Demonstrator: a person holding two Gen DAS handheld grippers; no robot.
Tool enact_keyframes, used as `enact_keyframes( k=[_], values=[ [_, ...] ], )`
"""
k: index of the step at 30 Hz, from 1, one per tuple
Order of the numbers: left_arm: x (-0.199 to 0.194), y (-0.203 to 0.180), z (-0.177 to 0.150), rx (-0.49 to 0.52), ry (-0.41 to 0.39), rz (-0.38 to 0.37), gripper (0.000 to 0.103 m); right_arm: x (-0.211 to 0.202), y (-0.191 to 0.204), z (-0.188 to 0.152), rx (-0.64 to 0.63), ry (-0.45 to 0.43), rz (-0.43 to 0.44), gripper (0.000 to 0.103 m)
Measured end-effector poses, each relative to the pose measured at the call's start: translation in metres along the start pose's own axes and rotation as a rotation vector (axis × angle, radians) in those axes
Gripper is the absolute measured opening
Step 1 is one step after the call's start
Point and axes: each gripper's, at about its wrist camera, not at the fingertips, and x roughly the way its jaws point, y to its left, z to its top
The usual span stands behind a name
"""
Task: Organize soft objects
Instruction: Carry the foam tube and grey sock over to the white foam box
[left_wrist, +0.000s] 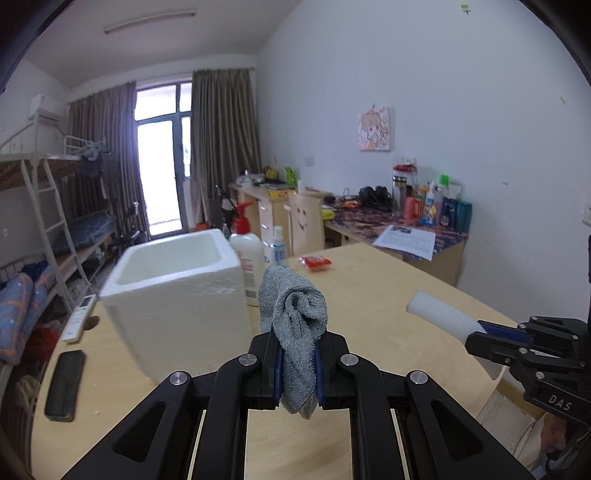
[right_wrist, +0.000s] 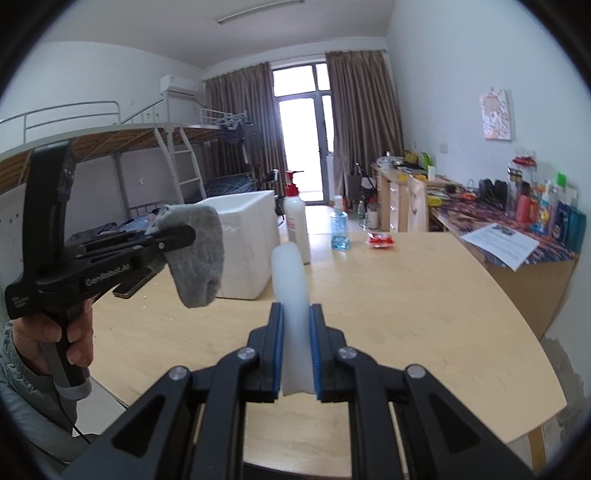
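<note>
My left gripper (left_wrist: 298, 363) is shut on a grey knitted cloth (left_wrist: 295, 325) and holds it in the air above the wooden table (left_wrist: 369, 288). The same cloth (right_wrist: 197, 254) hangs from the left gripper (right_wrist: 177, 236) in the right wrist view. My right gripper (right_wrist: 297, 354) is shut on a white foam piece (right_wrist: 291, 288) that sticks up and forward from between the fingers. It also shows in the left wrist view (left_wrist: 441, 314), held by the right gripper (left_wrist: 480, 334). A white foam box (left_wrist: 177, 288), open at the top, stands on the table just left of the cloth.
Behind the box stand a white pump bottle (left_wrist: 248, 258) and a blue sanitizer bottle (right_wrist: 340, 229). A red packet (left_wrist: 316, 263) lies further back. A black phone (left_wrist: 64, 384) and a white remote (left_wrist: 79, 321) lie at the table's left edge. A cluttered desk (left_wrist: 406, 225) lines the right wall.
</note>
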Motion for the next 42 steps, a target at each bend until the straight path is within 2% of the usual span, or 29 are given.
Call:
enact_keyframes(
  k=[13, 26, 33, 42],
  values=[
    [-0.037, 0.041, -0.009, -0.059, -0.06, 0.105, 0.013, 0.015, 0.043, 0.014, -0.094, -0.015, 0.097, 0.016],
    [-0.053, 0.074, -0.027, -0.123, -0.052, 0.198, 0.013, 0.044, 0.078, 0.021, -0.161, 0.014, 0.203, 0.016],
    [-0.055, 0.085, -0.032, -0.138, -0.047, 0.212, 0.014, 0.058, 0.088, 0.023, -0.178, 0.036, 0.239, 0.016],
    [-0.05, 0.089, -0.027, -0.131, -0.048, 0.201, 0.013, 0.067, 0.091, 0.031, -0.179, 0.044, 0.246, 0.016]
  ],
)
